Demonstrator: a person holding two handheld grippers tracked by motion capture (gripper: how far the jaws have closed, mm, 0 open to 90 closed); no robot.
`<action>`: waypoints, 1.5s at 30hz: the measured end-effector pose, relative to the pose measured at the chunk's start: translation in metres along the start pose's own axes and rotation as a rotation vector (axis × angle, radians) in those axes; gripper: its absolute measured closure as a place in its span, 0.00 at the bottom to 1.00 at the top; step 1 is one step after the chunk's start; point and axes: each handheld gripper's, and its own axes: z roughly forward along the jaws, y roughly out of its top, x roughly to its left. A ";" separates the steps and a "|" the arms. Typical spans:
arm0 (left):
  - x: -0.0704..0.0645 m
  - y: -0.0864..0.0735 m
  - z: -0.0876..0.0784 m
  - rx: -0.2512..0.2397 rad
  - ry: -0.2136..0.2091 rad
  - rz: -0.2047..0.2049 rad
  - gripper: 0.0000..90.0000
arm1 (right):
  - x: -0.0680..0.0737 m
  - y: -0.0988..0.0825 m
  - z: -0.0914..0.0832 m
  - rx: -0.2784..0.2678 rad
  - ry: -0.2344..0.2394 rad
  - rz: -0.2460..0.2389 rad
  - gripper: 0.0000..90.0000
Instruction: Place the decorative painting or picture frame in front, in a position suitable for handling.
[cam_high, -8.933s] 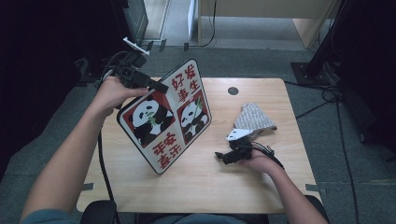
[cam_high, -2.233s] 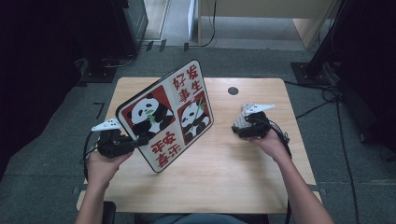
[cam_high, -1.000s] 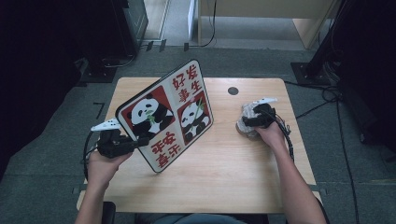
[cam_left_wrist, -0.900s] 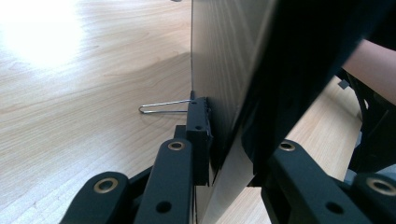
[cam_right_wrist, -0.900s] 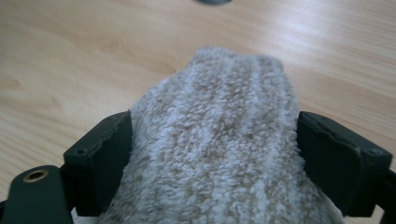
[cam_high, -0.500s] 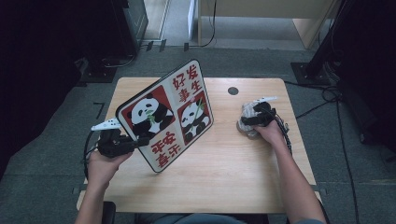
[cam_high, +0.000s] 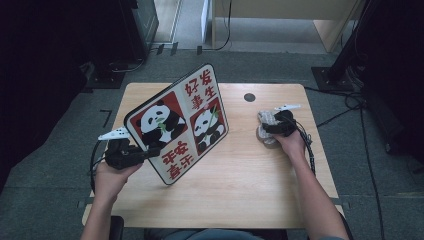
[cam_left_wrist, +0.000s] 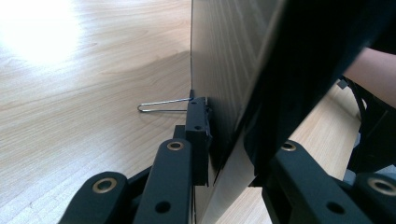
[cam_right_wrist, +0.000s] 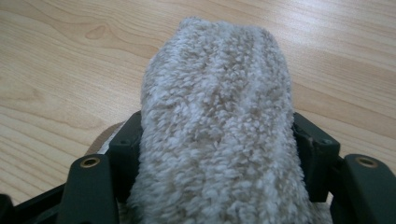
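Note:
A square sign board (cam_high: 177, 122) with two pandas and red characters stands tilted on the wooden table (cam_high: 240, 185). My left gripper (cam_high: 145, 154) is shut on its lower left edge. In the left gripper view the jaws (cam_left_wrist: 229, 158) clamp the board's edge (cam_left_wrist: 224, 70) beside a black binder clip (cam_left_wrist: 198, 121). A fluffy grey cloth (cam_high: 264, 122) lies bunched at the table's right. My right gripper (cam_high: 267, 131) sits on the cloth. Its jaws have just been closing, and in the right gripper view they (cam_right_wrist: 217, 140) squeeze the cloth (cam_right_wrist: 215, 93) from both sides.
A round black grommet (cam_high: 249, 97) sits in the table near its far edge. The right gripper's cable (cam_high: 307, 145) trails along the forearm. Dark furniture (cam_high: 135, 20) and floor cables (cam_high: 350, 95) lie beyond the table.
The left hand went from the board's top left corner to its lower left edge. The right gripper moved up onto the cloth, which went from spread out to bunched between the jaws.

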 end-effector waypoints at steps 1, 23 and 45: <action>0.000 0.000 0.000 -0.001 -0.001 -0.001 0.86 | 0.001 0.000 0.000 -0.002 -0.004 0.001 0.36; 0.000 -0.001 0.000 0.002 -0.001 0.004 0.87 | 0.001 -0.002 -0.006 0.010 0.025 0.056 0.50; -0.001 -0.001 0.001 -0.008 0.020 0.006 0.89 | 0.031 0.025 -0.049 -0.045 0.272 0.009 0.52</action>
